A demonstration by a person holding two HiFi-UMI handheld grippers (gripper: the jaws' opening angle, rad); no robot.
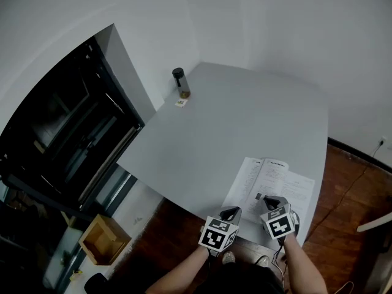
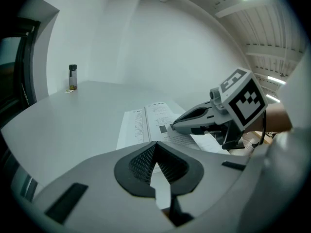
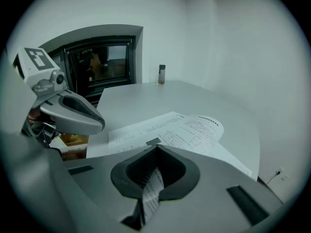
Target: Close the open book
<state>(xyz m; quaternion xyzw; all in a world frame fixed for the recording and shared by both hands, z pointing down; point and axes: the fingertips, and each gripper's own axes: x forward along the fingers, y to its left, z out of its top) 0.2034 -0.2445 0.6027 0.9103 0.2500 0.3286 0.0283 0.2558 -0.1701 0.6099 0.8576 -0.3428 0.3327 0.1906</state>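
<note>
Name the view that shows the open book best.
Head view: both pages of the book show from above, nearly whole. The right gripper view's own fingers hide its near part; in the left gripper view the right gripper crosses it.

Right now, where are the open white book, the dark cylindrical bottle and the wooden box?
open white book (image 1: 248, 182): head view, left printed page.
dark cylindrical bottle (image 1: 179, 80): head view, upper body.
wooden box (image 1: 104, 237): head view, middle of the box.

Dim, grey, even light (ceiling strips glare in the left gripper view); fisheye-bent edges.
</note>
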